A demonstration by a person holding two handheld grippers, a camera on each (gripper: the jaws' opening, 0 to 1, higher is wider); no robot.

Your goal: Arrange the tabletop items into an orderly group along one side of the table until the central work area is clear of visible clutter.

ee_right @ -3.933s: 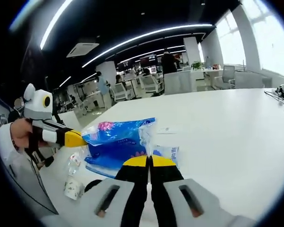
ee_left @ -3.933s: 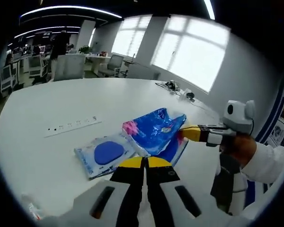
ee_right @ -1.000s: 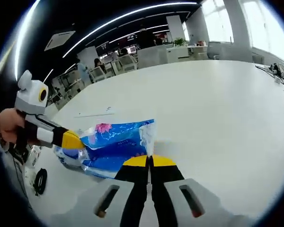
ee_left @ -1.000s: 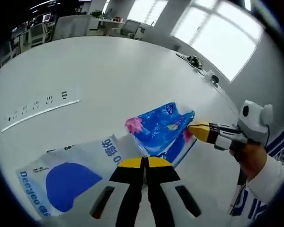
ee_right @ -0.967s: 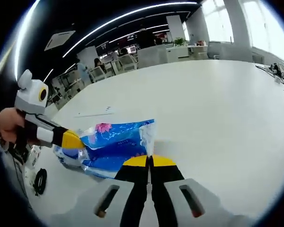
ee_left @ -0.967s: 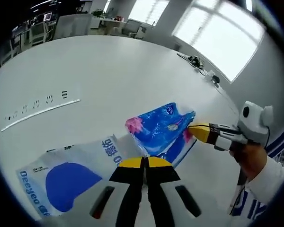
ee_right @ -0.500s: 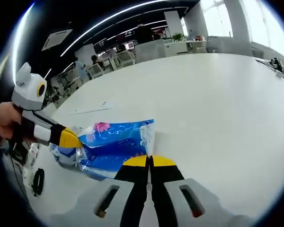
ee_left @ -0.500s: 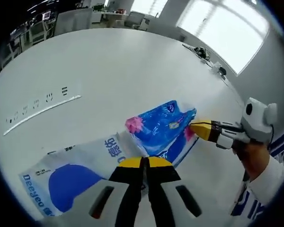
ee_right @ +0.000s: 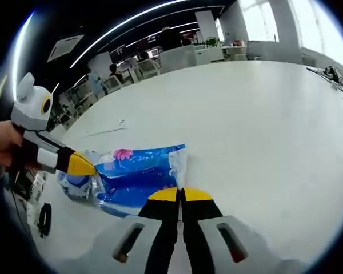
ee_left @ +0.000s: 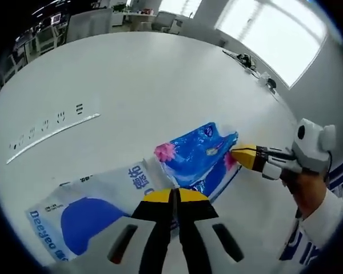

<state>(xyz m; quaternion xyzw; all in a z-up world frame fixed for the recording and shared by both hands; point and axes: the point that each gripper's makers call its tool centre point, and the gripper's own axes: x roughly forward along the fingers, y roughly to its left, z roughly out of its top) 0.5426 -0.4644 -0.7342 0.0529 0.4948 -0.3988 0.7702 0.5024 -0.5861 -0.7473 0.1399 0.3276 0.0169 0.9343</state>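
In the left gripper view we find the table (ee_left: 148, 74) carrying two packages. The printed bag (ee_left: 197, 157) lies between our two grippers: the left gripper (ee_left: 172, 197) meets its near edge, the right gripper (ee_left: 240, 154) its right end. The flat pouch (ee_left: 86, 208) lies to the left, partly under the bag. A strip of sockets (ee_left: 51, 131) sits farther left. Cables (ee_left: 246, 60) lie at the far right edge.

The white table (ee_left: 160, 74) lies bare across the frame's upper half. 2 packets block the lower centre: a blue packet (ee_left: 197, 157) and a white pouch (ee_left: 91, 208).
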